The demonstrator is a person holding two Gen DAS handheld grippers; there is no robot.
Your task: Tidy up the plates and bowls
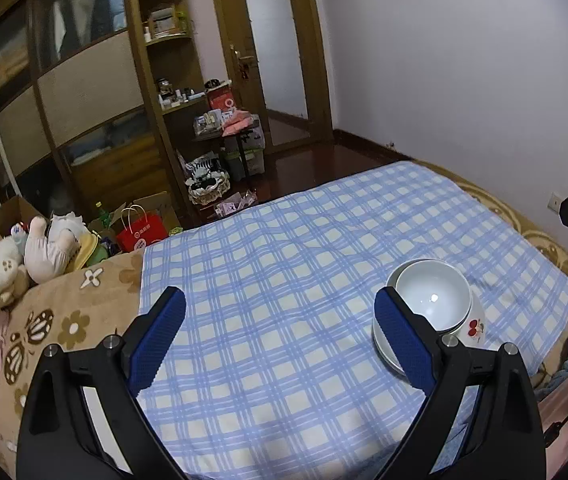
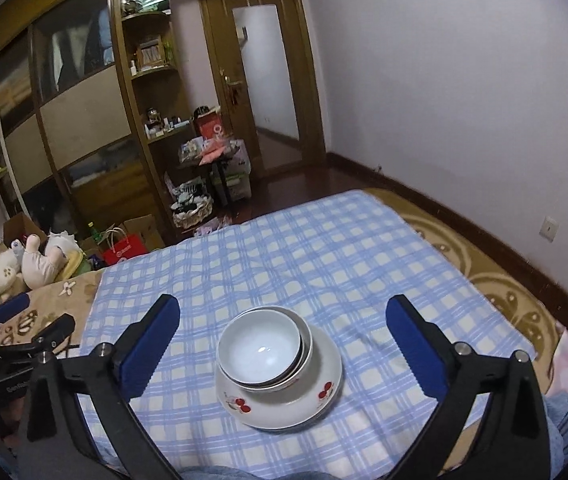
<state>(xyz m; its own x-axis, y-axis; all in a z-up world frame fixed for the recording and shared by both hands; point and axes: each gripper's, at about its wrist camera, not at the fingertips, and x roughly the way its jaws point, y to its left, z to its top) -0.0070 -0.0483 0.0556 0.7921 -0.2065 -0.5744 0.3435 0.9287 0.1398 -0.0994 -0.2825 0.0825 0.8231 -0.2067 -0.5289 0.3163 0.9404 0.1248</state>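
Nearest, the right tool (image 2: 283, 340) stood wide with nothing gripped, its blue pads either side of the stack without touching it. Two white bowls (image 2: 261, 350) sat nested on a cherry-patterned plate (image 2: 284, 394) on the checked cloth (image 2: 304, 248) over the bed. The left tool (image 1: 280, 336) also gaped wide and empty, left of the stack. Farther off stood a wooden door (image 2: 264, 80).

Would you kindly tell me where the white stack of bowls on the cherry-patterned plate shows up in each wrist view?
Left wrist view: the stack of bowls sits lower right, partly behind the right-hand finger.
Right wrist view: the stack of bowls sits bottom centre, between the two open fingers, untouched.
Shared landmark: the blue checked cloth beneath it.
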